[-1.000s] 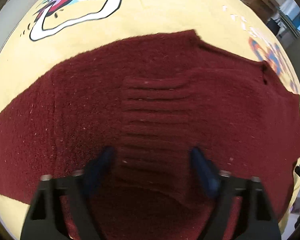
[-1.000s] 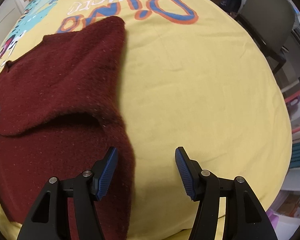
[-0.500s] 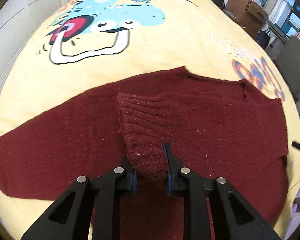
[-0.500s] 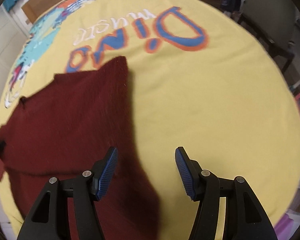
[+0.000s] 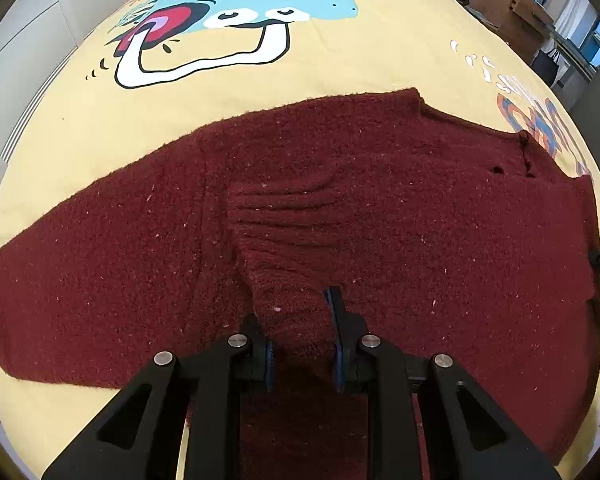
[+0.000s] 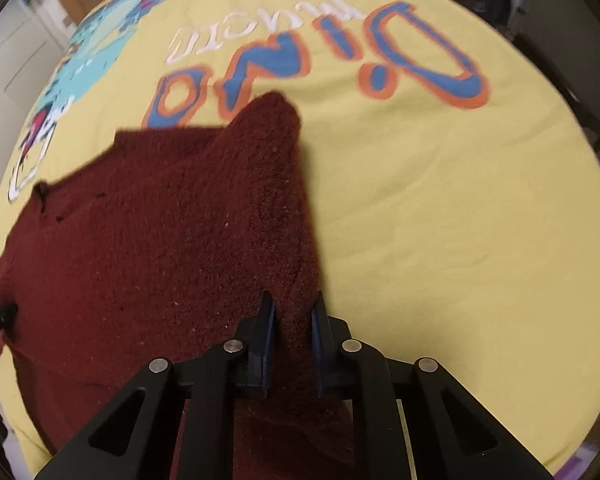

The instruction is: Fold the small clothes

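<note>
The left gripper (image 5: 302, 334) is clamped on the ribbed cuff (image 5: 288, 280) of a dark red knit sweater (image 5: 380, 184), the cuff drawn up off the body of the garment into a narrow ridge. The right gripper (image 6: 292, 340), its jaws having just closed, pinches the sweater's (image 6: 140, 240) right edge, fabric bunched between the blue pads. The sweater lies spread across a yellow bedspread (image 6: 440, 220), one sleeve stretched out to the left. Beyond it the bedspread carries a cartoon dinosaur print (image 5: 236, 12) and blue-and-orange lettering (image 6: 380, 64). Farther back, cardboard boxes (image 5: 508, 8) stand by the bed; their contents cannot be seen.
</note>
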Demonstrator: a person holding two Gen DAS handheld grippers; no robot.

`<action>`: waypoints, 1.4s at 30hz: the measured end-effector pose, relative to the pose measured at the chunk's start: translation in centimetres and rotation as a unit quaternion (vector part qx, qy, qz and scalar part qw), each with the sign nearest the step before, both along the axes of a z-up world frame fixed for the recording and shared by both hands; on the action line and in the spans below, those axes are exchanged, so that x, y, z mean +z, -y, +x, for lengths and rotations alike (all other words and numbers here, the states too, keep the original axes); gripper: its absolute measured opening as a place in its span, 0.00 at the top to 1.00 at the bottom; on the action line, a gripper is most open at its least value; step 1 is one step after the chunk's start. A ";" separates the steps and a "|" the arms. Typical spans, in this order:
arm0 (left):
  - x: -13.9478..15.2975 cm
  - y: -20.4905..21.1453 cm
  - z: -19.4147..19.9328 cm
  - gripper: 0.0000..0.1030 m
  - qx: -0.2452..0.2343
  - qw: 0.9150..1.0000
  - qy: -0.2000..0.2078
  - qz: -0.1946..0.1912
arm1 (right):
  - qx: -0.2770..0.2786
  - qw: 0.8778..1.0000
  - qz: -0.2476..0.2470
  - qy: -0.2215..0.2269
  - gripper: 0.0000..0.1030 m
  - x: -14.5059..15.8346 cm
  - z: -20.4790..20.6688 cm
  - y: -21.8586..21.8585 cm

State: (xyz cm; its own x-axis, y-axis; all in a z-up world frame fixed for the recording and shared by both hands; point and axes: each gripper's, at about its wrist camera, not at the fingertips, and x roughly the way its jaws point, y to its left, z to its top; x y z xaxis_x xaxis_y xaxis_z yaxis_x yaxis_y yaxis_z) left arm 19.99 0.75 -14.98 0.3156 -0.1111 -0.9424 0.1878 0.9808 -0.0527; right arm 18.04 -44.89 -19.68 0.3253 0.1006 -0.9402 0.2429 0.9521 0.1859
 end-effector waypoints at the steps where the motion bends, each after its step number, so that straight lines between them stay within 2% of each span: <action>1: -0.1 0.0 0.0 0.82 0.001 1.000 -0.001 0.000 | -0.005 1.000 0.002 0.003 0.86 0.1 -0.3 0.2; 6: -1.5 0.0 0.2 0.79 0.004 1.000 -0.008 0.006 | 0.000 1.000 -0.010 -0.020 0.85 -1.6 0.1 -0.2; 8: -1.4 -0.1 0.2 0.77 0.007 1.000 -0.007 0.000 | -0.003 1.000 -0.011 -0.021 0.81 -1.6 0.2 -0.4; 9: -1.2 -0.1 0.3 0.75 0.006 1.000 -0.006 -0.001 | -0.004 1.000 -0.011 -0.015 0.77 -1.4 0.2 -0.4; 11: -0.8 0.0 0.3 0.65 -0.001 1.000 -0.001 0.013 | -0.007 1.000 -0.028 -0.010 0.58 -0.8 0.0 -0.6; 13: -0.2 -0.3 0.3 0.49 0.000 1.000 0.007 0.023 | -0.006 0.999 -0.036 0.003 0.52 0.0 -0.7 -0.7; 14: 0.4 -0.4 0.2 0.44 0.001 1.000 0.015 0.015 | -0.003 0.999 -0.035 0.014 0.45 0.5 -1.0 -0.9; 15: 0.9 -0.6 0.1 0.30 0.005 1.000 0.018 0.003 | 0.000 0.999 -0.037 0.025 0.40 1.2 -1.5 -1.2; 16: 1.4 -0.7 0.1 0.17 0.008 1.000 0.020 -0.008 | 0.003 0.999 -0.041 0.035 0.28 1.8 -1.9 -1.4; 17: 2.1 -0.8 0.0 0.10 0.012 0.999 0.029 -0.021 | 0.009 0.998 -0.046 0.047 0.21 2.6 -2.3 -2.0; 18: 2.6 -0.6 -0.1 0.01 0.011 0.999 0.038 -0.024 | 0.015 0.997 -0.050 0.061 0.20 3.3 -2.6 -2.6; 21: 3.9 0.7 -0.3 0.01 -0.005 0.998 0.059 -0.032 | 0.031 0.993 -0.061 0.091 0.17 4.8 -2.8 -4.7; 25: 4.3 4.3 -1.0 0.01 -0.045 0.995 0.080 -0.025 | 0.043 0.991 -0.057 0.112 0.00 5.5 -2.6 -7.9; 28: 3.1 6.3 -1.4 0.01 -0.060 0.994 0.084 -0.024 | 0.054 0.991 -0.050 0.113 0.00 4.9 -1.9 -10.4; 31: 0.9 7.8 -1.2 0.01 -0.059 0.996 0.062 -0.027 | 0.066 0.990 -0.057 0.112 0.00 3.9 -1.8 -12.3; 36: -2.8 9.2 -1.2 0.01 -0.055 0.998 0.036 0.015 | 0.074 0.990 -0.069 0.101 0.00 1.1 -1.7 -13.9; 40: -3.7 8.9 -1.5 0.01 -0.055 0.996 0.050 0.042 | 0.069 0.991 -0.086 0.080 0.00 -2.0 -2.1 -14.1; 42: -3.7 8.3 -1.5 0.01 -0.047 0.996 0.055 0.050 | 0.069 0.990 -0.084 0.094 0.00 -2.4 -2.5 -13.8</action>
State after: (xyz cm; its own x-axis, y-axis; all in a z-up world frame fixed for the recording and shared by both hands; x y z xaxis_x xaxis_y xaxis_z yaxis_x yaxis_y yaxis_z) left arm 18.46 -7.52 -18.70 0.4094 -0.0516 -0.9109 0.2789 0.9577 0.0710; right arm 15.50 -31.10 -22.13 0.4903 0.0041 -0.8715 0.0840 0.9951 0.0519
